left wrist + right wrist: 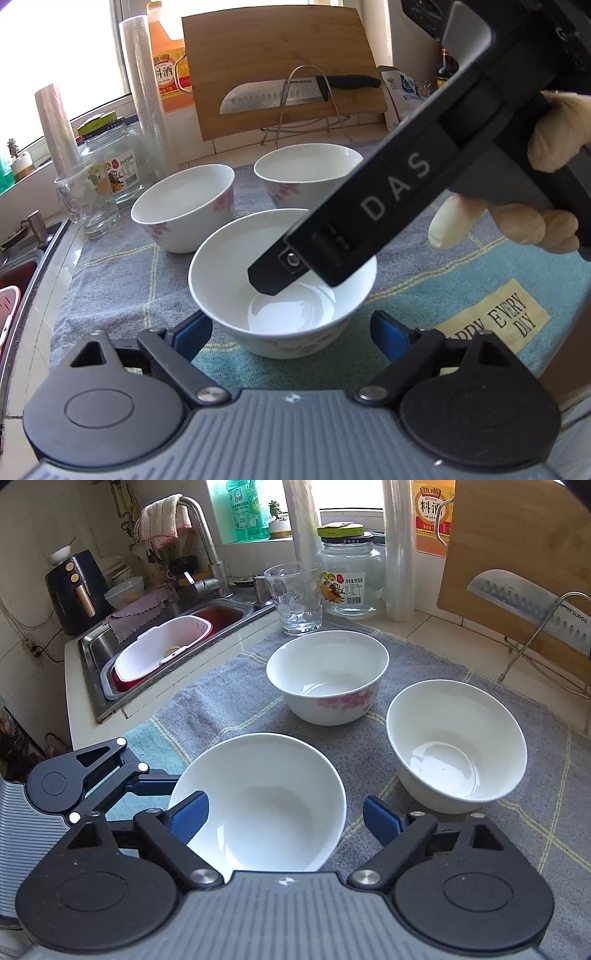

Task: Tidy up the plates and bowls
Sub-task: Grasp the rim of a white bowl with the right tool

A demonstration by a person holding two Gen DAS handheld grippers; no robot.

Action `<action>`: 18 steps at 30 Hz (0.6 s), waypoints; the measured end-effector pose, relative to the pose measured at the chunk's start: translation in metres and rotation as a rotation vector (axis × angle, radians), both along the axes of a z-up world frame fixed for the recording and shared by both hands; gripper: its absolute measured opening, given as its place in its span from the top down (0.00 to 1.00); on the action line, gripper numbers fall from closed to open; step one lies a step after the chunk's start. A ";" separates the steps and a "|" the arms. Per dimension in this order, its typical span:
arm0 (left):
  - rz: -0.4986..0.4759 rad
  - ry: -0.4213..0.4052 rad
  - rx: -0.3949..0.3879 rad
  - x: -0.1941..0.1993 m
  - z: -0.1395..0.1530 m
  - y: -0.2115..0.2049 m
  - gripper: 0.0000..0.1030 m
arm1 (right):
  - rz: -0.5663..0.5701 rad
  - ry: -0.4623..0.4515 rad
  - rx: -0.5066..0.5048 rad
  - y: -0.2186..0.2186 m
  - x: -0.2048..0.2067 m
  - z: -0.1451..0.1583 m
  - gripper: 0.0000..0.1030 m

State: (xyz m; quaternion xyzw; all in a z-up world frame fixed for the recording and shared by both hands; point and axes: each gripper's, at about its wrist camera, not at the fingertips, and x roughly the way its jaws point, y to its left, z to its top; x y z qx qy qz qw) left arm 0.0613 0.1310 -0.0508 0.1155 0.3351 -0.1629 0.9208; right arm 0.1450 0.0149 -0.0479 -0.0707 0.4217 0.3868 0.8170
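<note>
Left wrist view: the left gripper (290,334) straddles the nearest bowl (282,280), jaws apart. At 2 o'clock, a gloved hand (517,218) tilts the right gripper's finger (280,273) into that bowl.

Right wrist view: the right gripper (284,818) stands apart over the same bowl's rim; two bowls (328,679) (456,746) sit at 12 and 2, open cloth (221,694) between.

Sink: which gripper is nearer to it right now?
Left. The left gripper sits at the front bowl's sink side; the right gripper is on that bowl's side away from it.

Glossy ceramic bowls (327,677) – rough woven cloth (221,701).
</note>
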 end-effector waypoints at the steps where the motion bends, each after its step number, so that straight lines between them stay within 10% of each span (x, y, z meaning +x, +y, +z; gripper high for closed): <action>1: 0.002 0.000 0.000 0.000 0.000 0.000 0.13 | 0.000 0.005 -0.002 0.000 0.001 -0.001 0.12; 18: 0.025 -0.008 0.021 0.001 0.002 0.001 0.16 | 0.026 0.083 0.060 -0.004 0.008 0.000 0.20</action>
